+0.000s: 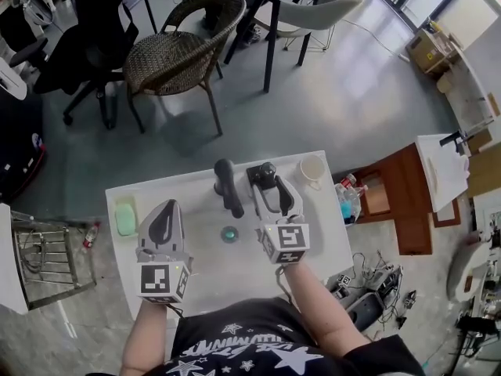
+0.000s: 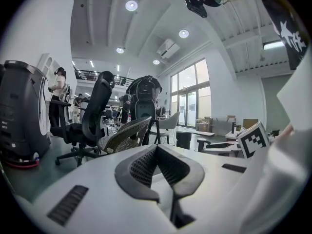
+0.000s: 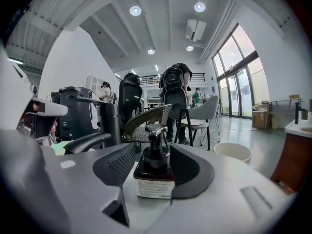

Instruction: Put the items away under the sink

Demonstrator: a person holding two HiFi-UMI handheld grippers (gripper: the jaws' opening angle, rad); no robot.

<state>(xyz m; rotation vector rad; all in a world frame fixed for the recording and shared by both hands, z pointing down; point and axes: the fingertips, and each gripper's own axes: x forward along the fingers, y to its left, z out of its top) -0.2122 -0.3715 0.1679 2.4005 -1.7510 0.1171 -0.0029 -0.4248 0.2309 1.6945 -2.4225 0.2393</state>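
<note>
bottle [image 3: 154, 172] label print illegible, office chair [image 1: 82, 57] cropped

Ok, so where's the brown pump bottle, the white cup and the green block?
Brown pump bottle with black top [image 3: 154, 165]: right gripper view, dark body above the label.
White round cup [image 1: 312, 168]: head view, middle of its open top.
Green rectangular block [image 1: 125, 218]: head view, its top face.

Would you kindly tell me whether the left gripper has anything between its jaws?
No, the left gripper has its jaws closed together at the tips, with nothing held between them.
</note>
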